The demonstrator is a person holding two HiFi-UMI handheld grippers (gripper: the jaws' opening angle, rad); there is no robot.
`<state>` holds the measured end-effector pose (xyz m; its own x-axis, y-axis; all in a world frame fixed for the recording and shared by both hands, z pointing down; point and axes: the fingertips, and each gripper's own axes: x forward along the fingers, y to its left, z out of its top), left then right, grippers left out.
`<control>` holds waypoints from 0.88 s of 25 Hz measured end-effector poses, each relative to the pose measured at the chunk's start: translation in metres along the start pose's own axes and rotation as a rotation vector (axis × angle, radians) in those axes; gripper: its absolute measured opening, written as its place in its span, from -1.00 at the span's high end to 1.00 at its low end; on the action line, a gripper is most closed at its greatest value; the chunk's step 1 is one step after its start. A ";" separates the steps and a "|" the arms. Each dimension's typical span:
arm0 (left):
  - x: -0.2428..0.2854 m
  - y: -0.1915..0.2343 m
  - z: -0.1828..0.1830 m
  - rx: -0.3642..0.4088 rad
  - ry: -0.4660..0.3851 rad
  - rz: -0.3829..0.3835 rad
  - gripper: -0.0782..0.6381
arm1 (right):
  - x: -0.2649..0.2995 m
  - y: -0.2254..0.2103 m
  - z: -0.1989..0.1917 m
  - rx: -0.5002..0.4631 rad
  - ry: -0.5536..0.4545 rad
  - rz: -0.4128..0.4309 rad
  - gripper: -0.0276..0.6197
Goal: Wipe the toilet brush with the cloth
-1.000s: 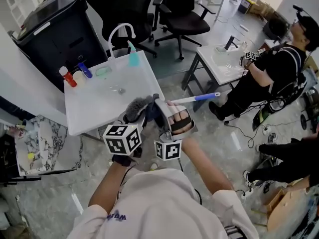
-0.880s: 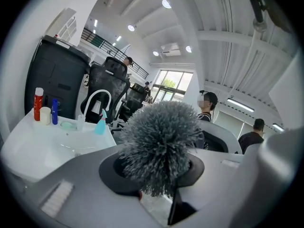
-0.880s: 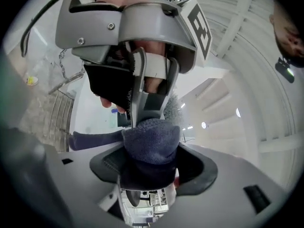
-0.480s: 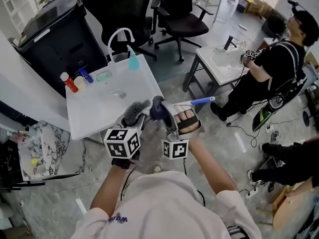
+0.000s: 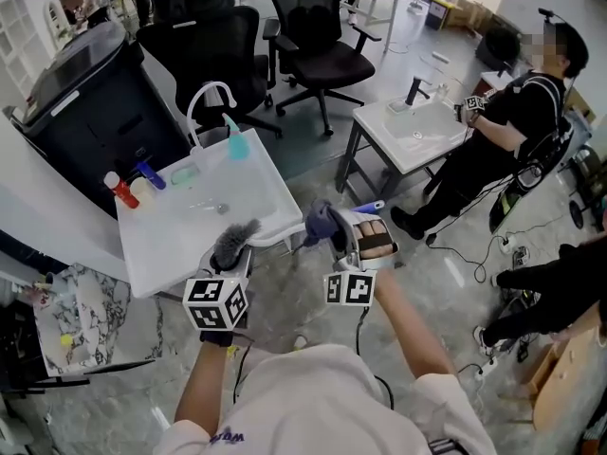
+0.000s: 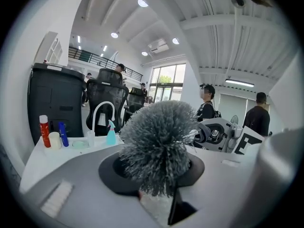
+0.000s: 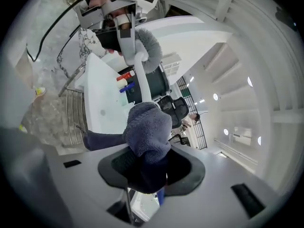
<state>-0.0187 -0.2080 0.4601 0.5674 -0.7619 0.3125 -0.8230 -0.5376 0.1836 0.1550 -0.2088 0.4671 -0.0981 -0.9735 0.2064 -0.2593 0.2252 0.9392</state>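
- Jaws of the left gripper (image 6: 159, 186) are clamped on the toilet brush (image 6: 159, 139) just under its grey bristle head, which stands up out of them. This grip looks the same as a second ago.
- Behind and to the left, a white surface (image 5: 166, 245) carries a red-capped bottle (image 5: 120, 193), a blue bottle (image 5: 148, 173) and a teal spray bottle (image 5: 234, 141). A second ago both grippers were over its front corner; now they sit just off that edge, above the floor.
- From the bristle head the brush's white handle runs rightward into the cloth (image 7: 148, 127), a dark blue-grey bundle wrapped round it.
- On the right gripper (image 5: 334, 245) the jaws have just been closing, and they now grip the cloth with the handle inside it.
- A second ago the cloth lay right beside the bristles. Now it is well apart from them, farther along the handle.
- Much of the handle showed beyond the right hand then; now only its blue tip (image 5: 371, 206) pokes out.
- At the far right a person in black (image 5: 493, 150) sits by a second basin.
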 end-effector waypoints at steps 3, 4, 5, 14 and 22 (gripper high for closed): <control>0.001 0.001 0.003 0.014 0.010 0.011 0.40 | 0.003 -0.006 -0.018 0.006 0.031 -0.012 0.46; 0.002 0.001 0.002 0.018 0.016 0.014 0.40 | 0.004 -0.007 -0.022 0.007 0.039 -0.015 0.46; 0.003 0.000 0.001 0.017 0.024 0.016 0.40 | 0.003 -0.008 -0.027 0.010 0.047 -0.016 0.47; 0.004 0.014 -0.007 -0.011 0.041 0.029 0.41 | -0.004 0.012 -0.019 0.150 -0.067 0.135 0.46; 0.003 0.011 0.002 -0.010 0.017 0.007 0.41 | -0.002 0.003 -0.025 0.246 -0.121 0.131 0.46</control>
<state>-0.0262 -0.2167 0.4608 0.5608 -0.7596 0.3295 -0.8274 -0.5283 0.1905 0.1782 -0.2070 0.4762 -0.2561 -0.9271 0.2738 -0.4599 0.3660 0.8090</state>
